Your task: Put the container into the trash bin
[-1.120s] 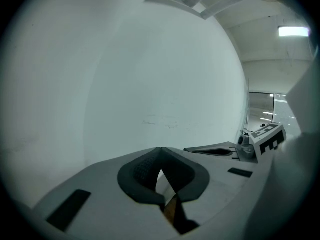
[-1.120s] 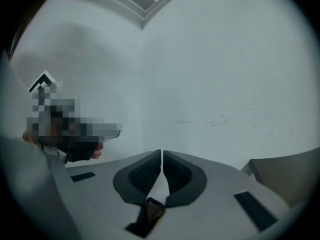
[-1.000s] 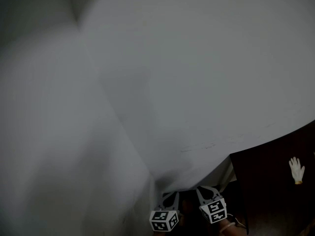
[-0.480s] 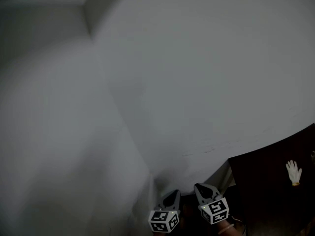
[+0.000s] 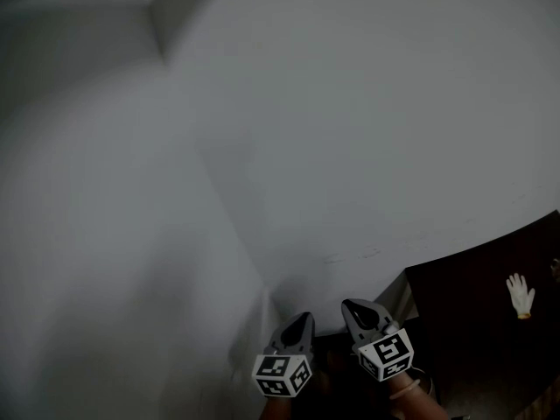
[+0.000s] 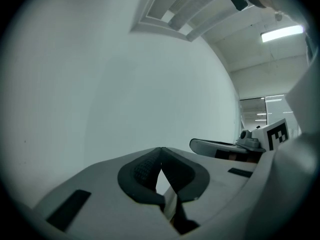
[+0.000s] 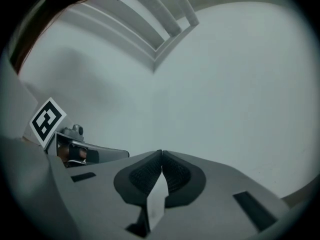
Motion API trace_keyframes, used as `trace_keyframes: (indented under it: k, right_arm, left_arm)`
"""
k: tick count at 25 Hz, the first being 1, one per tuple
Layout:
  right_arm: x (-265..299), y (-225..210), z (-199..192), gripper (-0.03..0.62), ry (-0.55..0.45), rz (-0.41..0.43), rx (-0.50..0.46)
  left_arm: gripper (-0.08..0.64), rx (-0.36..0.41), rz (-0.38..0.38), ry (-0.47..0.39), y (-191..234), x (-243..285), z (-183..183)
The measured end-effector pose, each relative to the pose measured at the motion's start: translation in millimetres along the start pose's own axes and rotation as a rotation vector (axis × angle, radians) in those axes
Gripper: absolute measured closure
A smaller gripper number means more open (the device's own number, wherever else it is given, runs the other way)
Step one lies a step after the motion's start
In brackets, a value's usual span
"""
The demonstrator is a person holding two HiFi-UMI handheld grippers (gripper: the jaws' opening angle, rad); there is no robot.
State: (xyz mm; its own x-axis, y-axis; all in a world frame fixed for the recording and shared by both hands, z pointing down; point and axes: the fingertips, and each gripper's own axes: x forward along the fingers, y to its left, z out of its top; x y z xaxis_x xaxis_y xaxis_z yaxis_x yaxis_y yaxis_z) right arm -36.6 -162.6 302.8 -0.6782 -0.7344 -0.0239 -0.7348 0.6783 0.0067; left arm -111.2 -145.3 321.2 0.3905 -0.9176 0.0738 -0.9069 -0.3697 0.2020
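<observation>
White wall [image 5: 350, 147] faces the left hand-held gripper [image 6: 161, 149] and right hand-held gripper [image 7: 161, 152], both closed tip-to-tip on nothing.

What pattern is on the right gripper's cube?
The cube carries black square markers on white faces; the head view shows it best.

My head camera sits close against a white wall [image 5: 367, 129]; both gripper cameras tilt upward, sharing that wall.
</observation>
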Motion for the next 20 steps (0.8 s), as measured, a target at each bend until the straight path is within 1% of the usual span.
trace_keyframes:
  k: [5,8,15,20]
  right_arm:
    - [-8.1,0.5,22.1,0.583,-0.041,0.009,-0.011]
    - [-15.6,0.2,34.0,0.583,-0.059,0.007,-0.015]
    - [-18.7,-13.8,38.9,0.584,-0.071,-0.018,-0.037]
    - [-28.2,-12.8,44.6,0.584,-0.075,-0.012,-0.039]
  left_arm:
    - [0.54,0.023,0.007,-0.03,-3.7,-2.3,21.8]
    - [0.54,0.033,0.004,-0.042,-11.0,-5.5,28.4]
    - [0.54,0.032,-0.008,-0.067,-14.6,1.1,34.7]
    - [0.54,0.04,-0.014,-0.07,-25.7,-2.8,41.0]
